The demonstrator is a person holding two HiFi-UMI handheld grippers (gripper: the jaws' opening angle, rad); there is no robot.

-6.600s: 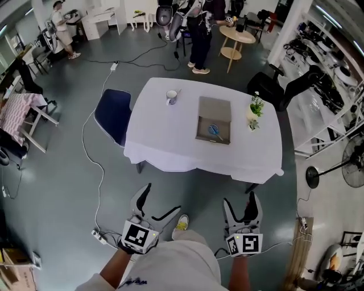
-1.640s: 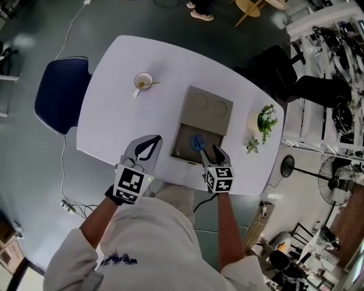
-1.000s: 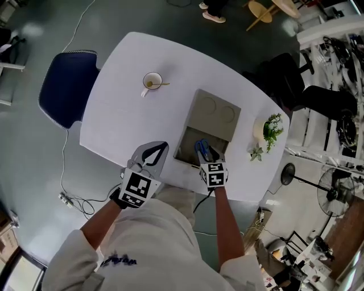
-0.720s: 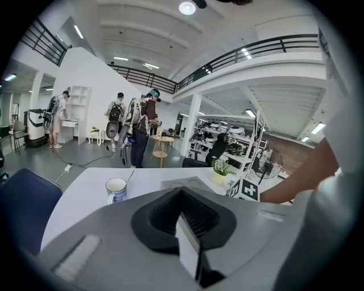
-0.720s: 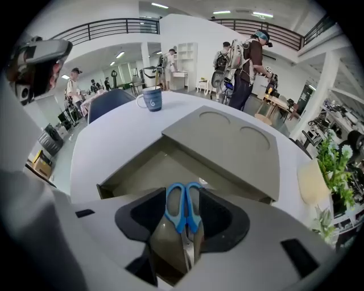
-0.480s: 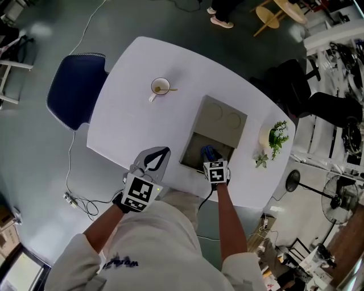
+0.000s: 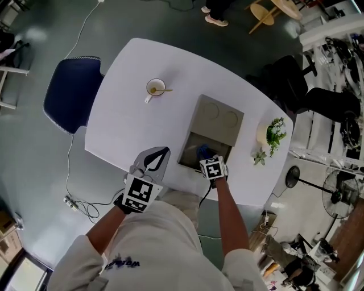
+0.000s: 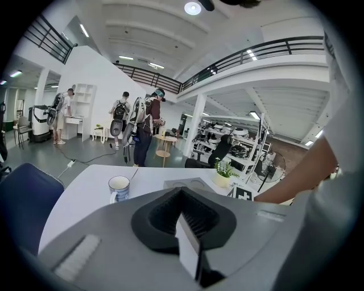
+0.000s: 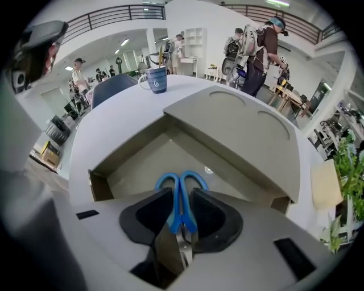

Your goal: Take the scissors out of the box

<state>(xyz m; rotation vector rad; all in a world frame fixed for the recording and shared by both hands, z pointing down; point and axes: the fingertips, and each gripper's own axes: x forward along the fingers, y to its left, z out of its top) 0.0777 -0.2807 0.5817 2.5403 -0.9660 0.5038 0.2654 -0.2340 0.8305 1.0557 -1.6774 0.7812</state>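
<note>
My right gripper (image 9: 181, 219) points steeply down into the open tan cardboard box (image 9: 239, 136). Its fingers have just been closing and now pinch the blue-handled metal scissors (image 9: 181, 199), inside the box, just below the handle loops. My left gripper (image 7: 154, 158) hangs over the near edge of the white surface (image 7: 131, 102), fingers together and empty.

White table (image 7: 122, 122) with cup (image 7: 154, 87), box (image 7: 219, 116), potted plant (image 7: 274, 132)

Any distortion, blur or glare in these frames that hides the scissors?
Right gripper view: heavy fisheye, dark corners, scissors sharp. Left gripper view: same bending, ceiling lamp blown out. Head view: table edges bow, scissors barely visible, lighting even.
</note>
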